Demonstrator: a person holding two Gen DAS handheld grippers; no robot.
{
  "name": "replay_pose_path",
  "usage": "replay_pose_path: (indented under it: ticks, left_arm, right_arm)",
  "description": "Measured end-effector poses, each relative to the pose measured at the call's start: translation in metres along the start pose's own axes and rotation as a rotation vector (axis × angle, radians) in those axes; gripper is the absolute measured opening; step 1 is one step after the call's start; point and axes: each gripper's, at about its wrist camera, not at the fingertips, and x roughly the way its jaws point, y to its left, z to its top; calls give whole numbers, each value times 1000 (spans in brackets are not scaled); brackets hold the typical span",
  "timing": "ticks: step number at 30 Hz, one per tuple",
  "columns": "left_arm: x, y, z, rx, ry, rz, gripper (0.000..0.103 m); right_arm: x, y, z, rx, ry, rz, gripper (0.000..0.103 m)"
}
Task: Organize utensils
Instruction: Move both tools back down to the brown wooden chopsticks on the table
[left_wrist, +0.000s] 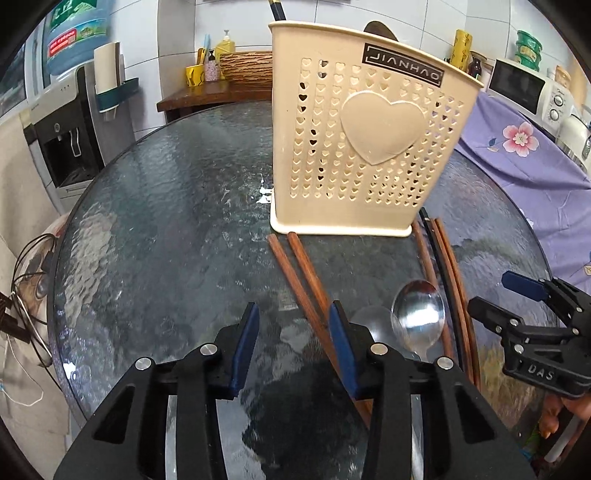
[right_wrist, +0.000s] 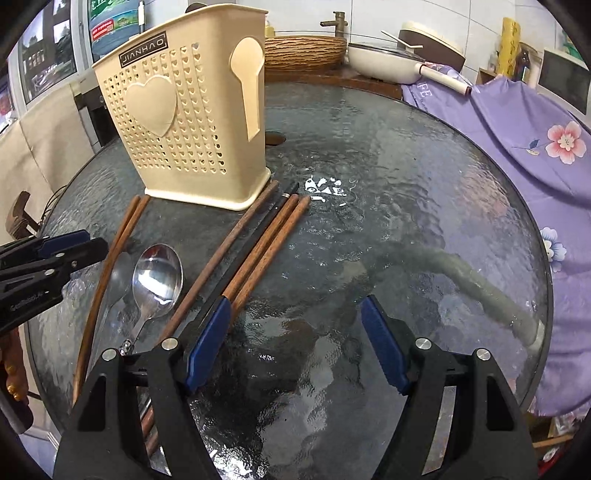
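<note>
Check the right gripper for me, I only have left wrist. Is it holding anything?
Observer: No. The right gripper is open, with only bare glass table between its fingers.
Operator: How many chopsticks lie right of the holder?
Observer: Four beside the holder: three brown chopsticks and one black chopstick.
Operator: Anything on the holder's right side wall?
Observer: A raised spoon shape.
</note>
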Motion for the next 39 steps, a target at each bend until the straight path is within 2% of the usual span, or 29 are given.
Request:
replay_pose_path:
  ticks: [7, 9, 10, 18, 21, 25, 27, 29, 34, 39]
  left_arm:
    - [10, 8, 7, -24, 18, 6, 37]
    - [12, 8, 8, -23, 26, 4, 36]
    - [14, 8, 10, -24, 31, 3, 36]
    - [24, 11, 20, -20, 40, 16, 32]
    - [31, 8, 27, 6, 48, 50, 26]
    - [37, 2, 35, 34, 62, 59, 22]
    - [39, -1, 37, 54, 66, 68, 14]
    - [41, -6, 38, 76, 67, 74, 13]
    - [44, -3, 42, 106, 75, 80, 13]
    - [47, 15, 48, 64, 85, 65, 12]
  right_arm:
    - [7, -3, 8, 28, 30, 13, 72]
    - [10, -4, 11, 15, 40, -8, 70]
    - [12, -5, 12, 12, 45, -14, 66]
    - [22, -12, 25, 9, 62, -17, 59]
    - [26, -14, 33, 6, 66, -16, 51]
    - [33, -16, 44, 8, 75, -9, 42]
    - [37, -17, 49, 14, 81, 1, 37]
    - [41, -20, 57, 22, 86, 16, 25]
    - [50, -23, 69, 32, 99, 48, 17]
    - [58, -24, 81, 64, 117, 77, 17]
